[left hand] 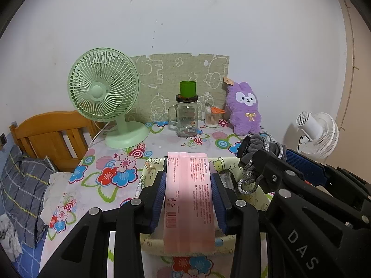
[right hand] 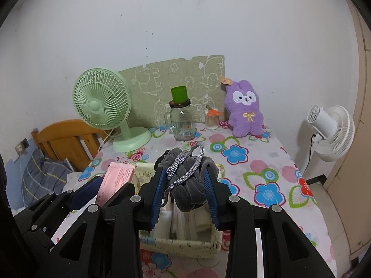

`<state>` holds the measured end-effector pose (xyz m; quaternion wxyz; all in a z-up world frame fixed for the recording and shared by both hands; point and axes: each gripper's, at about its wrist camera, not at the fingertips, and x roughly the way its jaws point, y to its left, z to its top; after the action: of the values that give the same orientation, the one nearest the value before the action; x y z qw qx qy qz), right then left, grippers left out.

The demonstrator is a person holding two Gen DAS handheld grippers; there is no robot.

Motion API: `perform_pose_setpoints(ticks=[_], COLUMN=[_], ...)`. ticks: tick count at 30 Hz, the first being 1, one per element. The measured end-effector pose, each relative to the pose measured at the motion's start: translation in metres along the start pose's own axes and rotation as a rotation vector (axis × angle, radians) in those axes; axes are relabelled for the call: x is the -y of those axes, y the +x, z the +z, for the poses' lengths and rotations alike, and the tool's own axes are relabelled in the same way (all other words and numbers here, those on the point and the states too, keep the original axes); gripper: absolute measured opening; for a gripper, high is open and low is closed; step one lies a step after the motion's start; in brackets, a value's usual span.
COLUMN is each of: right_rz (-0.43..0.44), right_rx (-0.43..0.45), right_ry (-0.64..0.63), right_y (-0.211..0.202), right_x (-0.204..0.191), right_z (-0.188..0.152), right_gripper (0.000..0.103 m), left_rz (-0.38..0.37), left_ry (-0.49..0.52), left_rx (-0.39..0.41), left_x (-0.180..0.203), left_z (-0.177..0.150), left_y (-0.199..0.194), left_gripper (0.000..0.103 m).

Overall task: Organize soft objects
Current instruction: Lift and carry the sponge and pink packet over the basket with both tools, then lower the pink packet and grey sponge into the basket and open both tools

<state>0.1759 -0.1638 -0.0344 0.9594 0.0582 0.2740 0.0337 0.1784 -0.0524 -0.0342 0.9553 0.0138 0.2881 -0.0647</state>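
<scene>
Left tongs [left hand: 188, 199] are closed on a flat pink plastic packet [left hand: 189, 199], gripped between both blue-padded fingers. The packet carries small red print and a barcode near its lower end; the print is too small to read. It is held above a pale fabric storage basket with cartoon print [left hand: 148, 169], which sits on the counter covered by a floral tablecloth [left hand: 109, 169].

Right tongs [right hand: 184, 180] are closed on a grey velvet bundle wound with a grey-and-white braided cord [right hand: 185, 176], held directly over the same basket [right hand: 180, 246]. White items stand inside the basket; what they are cannot be made out. In the left wrist view the right tool's body shows the letters "DAS".

At the rear of the counter stand a mint-green desk fan [left hand: 104, 92], a clear glass handled jar with a dark lid [left hand: 185, 118] bearing a barcode sticker, with a green plastic cup [left hand: 187, 88] on top, and a small clear holder of toothpicks [left hand: 211, 117]. A purple plush rabbit with a yellow bow [left hand: 244, 108] leans against a green cartoon-printed board [left hand: 180, 69], with a tan tag at its ear; the writing on the tag is illegible. A white standing fan [right hand: 331, 132] stands off the counter's right side.
</scene>
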Motion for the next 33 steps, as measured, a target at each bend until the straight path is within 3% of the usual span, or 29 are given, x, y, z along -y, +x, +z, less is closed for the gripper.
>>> perform_pose_setpoints(ticks=[17, 18, 20, 33], right_rz=[0.010, 0.012, 0.018, 0.072], right_rx=[-0.062, -0.066, -0.073, -0.107], right_ry=[-0.002, -0.003, -0.007, -0.032], right_y=[0.050, 0.052, 0.056, 0.076], right_x=[-0.005, -0.005, -0.007, -0.022], right_z=[0.002, 0.002, 0.001, -0.004], right_gripper=[0.038, 0.038, 0.038, 0.038], left_rz=[-0.017, -0.012, 0.003, 0.026], left_ry=[-0.051, -0.050, -0.053, -0.060], left_rx=[-0.051, -0.053, -0.060, -0.113], left_x=[-0.017, -0.018, -0.019, -0.034], left_z=[0.000, 0.000, -0.001, -0.007], left_y=[0.051, 0.052, 0.056, 0.066], left_gripper=[0.042, 0.043, 0.058, 0.074])
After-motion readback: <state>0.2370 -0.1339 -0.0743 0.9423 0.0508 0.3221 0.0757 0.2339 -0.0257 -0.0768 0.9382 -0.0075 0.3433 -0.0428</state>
